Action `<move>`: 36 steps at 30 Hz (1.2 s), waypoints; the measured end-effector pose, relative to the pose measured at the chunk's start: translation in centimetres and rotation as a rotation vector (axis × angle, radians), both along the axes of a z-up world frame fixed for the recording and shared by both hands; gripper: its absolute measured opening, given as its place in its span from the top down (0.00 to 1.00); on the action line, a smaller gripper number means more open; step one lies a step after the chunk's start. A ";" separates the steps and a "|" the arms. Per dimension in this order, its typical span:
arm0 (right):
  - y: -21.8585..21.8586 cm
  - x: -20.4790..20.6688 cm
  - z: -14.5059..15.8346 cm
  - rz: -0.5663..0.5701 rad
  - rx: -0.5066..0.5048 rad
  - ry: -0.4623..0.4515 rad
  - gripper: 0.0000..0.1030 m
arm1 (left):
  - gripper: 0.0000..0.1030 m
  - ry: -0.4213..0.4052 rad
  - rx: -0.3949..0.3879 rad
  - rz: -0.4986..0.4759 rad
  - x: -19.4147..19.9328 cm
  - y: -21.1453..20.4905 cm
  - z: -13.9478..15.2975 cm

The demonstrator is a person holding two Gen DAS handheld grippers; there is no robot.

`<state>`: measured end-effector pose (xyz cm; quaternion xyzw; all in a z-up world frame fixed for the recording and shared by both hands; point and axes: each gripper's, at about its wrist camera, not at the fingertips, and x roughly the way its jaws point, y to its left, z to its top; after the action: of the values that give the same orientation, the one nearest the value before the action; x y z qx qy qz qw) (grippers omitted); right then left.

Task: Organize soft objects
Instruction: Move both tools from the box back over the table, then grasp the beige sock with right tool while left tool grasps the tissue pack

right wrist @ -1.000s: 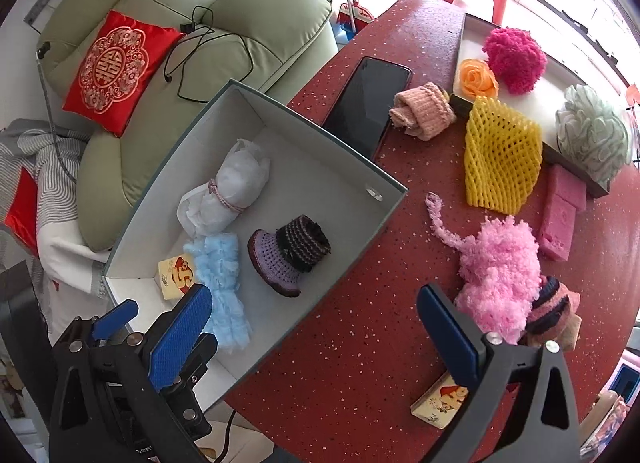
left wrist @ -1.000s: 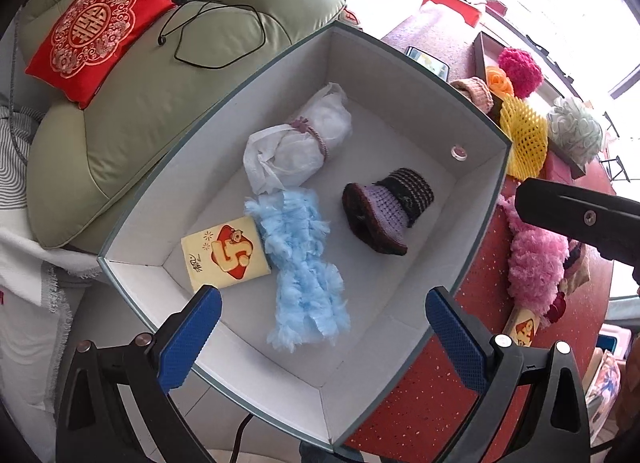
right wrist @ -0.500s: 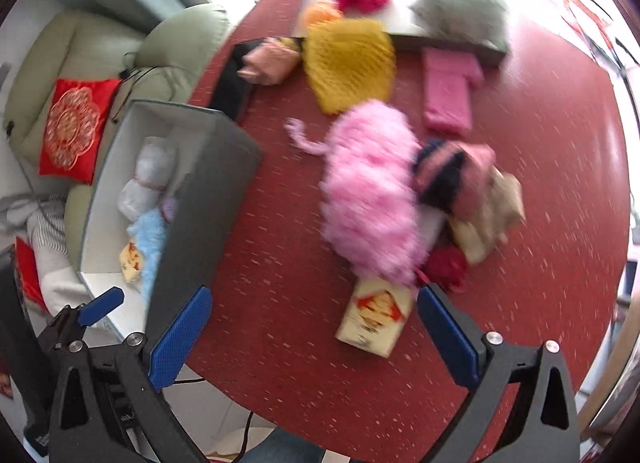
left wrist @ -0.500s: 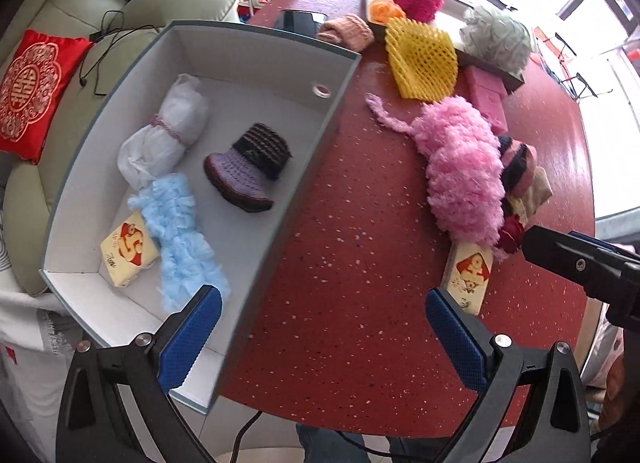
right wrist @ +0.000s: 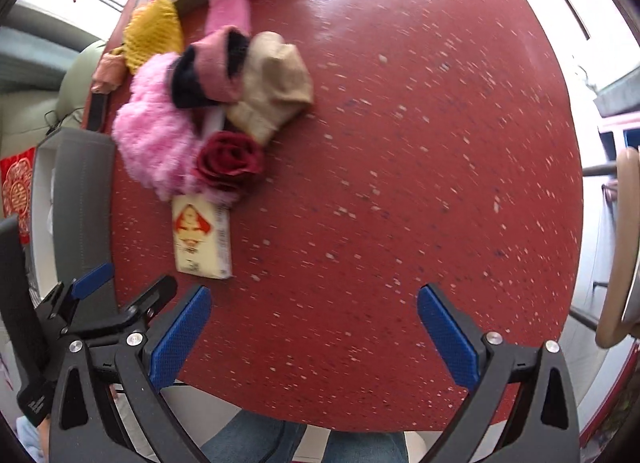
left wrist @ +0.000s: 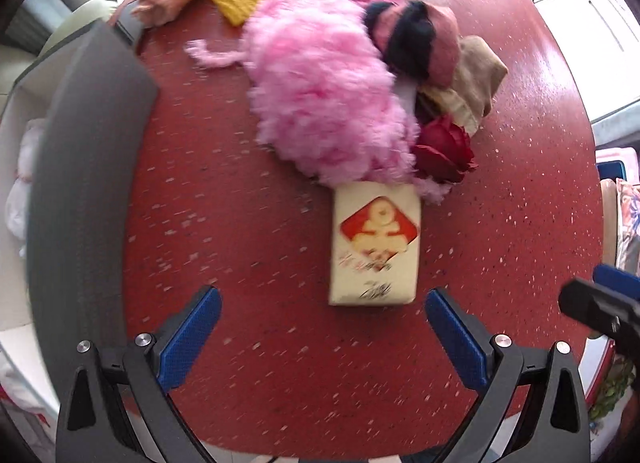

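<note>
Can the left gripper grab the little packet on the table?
Probably yes. The left gripper is open, and the packet lies flat just ahead between its fingers; only the pink fluff touches its far end.

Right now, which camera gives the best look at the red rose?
The right wrist view: the rose faces the lens, its spiral of petals whole. In the left wrist view it sits partly tucked behind the pink fluff, seen from the side.

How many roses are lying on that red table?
1: a dark red rose sits on the table against the fluffy pink yarn, just beyond the tissue pack. Others may be hidden.
</note>
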<state>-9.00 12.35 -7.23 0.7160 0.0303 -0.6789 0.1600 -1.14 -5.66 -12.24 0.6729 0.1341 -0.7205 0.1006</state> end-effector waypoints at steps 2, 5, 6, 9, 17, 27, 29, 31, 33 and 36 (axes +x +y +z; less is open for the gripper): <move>1.1 0.0 -0.5 -0.013 0.007 -0.010 0.00 | 0.00 -0.005 0.008 -0.001 -1.0 0.9 -1.2; 2.4 0.0 -1.4 -0.029 0.020 -0.023 0.00 | 0.00 -0.011 0.006 0.001 -2.0 1.8 -2.7; 2.7 -0.1 -1.6 -0.032 0.022 -0.027 0.00 | 0.00 -0.012 -0.004 0.003 -2.3 1.9 -3.0; 3.1 -0.6 -2.1 -0.033 0.022 -0.033 0.00 | 0.00 -0.016 -0.059 0.032 -2.4 1.6 -3.5; -0.6 -4.4 -2.3 0.054 -0.012 0.024 0.00 | 0.00 -0.032 -0.068 0.176 -1.1 -2.4 -3.8; -7.3 -10.7 -4.4 0.187 0.023 0.097 0.00 | 0.00 -0.021 -0.064 0.181 -5.5 -2.2 -3.6; -8.8 -11.1 -5.0 0.229 0.052 0.103 0.00 | 0.00 -0.022 -0.064 0.187 -5.6 -2.2 -3.5; -9.7 -11.6 -5.8 0.260 0.069 0.103 0.00 | 0.00 -0.025 -0.064 0.190 -5.5 -2.7 -3.5; -10.7 -11.8 -6.4 0.281 0.078 0.108 0.00 | 0.00 -0.034 -0.058 0.194 -5.1 -3.1 -3.6; -11.7 -12.1 -7.1 0.315 0.101 0.122 0.01 | 0.00 -0.061 -0.045 0.190 -4.7 -3.6 -4.3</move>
<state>-21.12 0.65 -14.31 0.6671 0.1859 -0.6851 0.2259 -5.84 -9.21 -16.58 0.6765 0.1779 -0.6896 0.1878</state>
